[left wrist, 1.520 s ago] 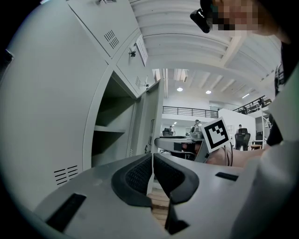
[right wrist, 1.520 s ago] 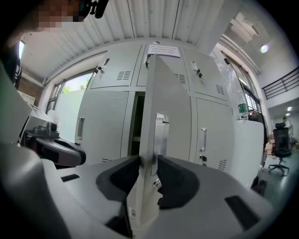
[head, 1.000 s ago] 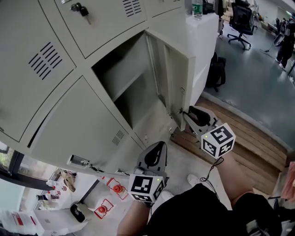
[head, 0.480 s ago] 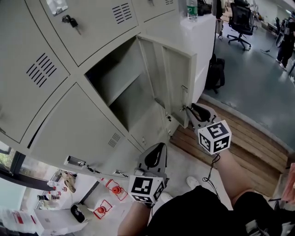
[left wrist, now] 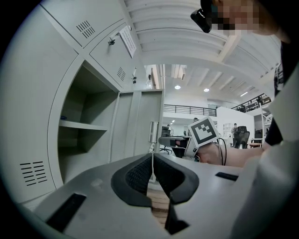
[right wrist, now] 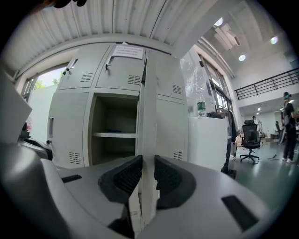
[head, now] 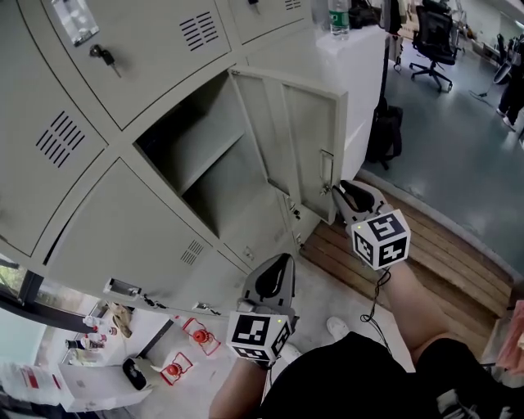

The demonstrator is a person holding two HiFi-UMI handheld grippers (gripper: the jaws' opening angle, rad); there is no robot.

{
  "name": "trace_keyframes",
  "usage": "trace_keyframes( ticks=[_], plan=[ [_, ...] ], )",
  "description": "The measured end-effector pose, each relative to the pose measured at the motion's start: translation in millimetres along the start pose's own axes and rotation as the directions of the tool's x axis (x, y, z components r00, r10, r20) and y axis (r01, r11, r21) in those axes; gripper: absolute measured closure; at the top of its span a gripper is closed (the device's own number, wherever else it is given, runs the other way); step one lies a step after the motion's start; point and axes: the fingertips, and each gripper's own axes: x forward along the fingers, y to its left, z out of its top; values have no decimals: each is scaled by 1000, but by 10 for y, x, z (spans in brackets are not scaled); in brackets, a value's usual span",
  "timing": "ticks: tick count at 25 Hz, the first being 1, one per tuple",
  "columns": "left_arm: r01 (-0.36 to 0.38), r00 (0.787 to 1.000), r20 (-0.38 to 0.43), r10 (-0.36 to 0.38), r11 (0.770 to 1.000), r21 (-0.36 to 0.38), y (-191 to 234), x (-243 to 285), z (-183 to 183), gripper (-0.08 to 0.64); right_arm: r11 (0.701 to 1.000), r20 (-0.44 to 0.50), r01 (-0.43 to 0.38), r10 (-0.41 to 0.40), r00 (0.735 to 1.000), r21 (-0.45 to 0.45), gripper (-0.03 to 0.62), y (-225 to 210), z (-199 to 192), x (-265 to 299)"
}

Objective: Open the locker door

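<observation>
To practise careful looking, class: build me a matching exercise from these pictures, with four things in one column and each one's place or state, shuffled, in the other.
1. locker door
2. left claw
3. bottle
4. key

A. on top of the white cabinet
B. shut, holding nothing
C. standing open, its edge in the right claw
D. in the lock of a closed locker

Pairs: 1-C, 2-B, 3-A, 4-D.

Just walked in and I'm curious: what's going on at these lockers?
A person is opening a grey metal locker door with the right hand-held gripper, whose jaws are clamped on the door's free edge. The door stands wide open, showing a compartment with one shelf. The left hand-held gripper is shut on nothing, lower down.
</observation>
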Motion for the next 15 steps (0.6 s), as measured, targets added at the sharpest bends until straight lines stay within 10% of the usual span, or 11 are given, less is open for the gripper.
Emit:
trace_keyframes(
  ticks=[15],
  plan=[
    [-139, 990, 22, 139, 990, -7, -117, 461, 49, 538, 997, 23, -76, 76, 997, -5, 488, -593, 4, 189]
  ],
)
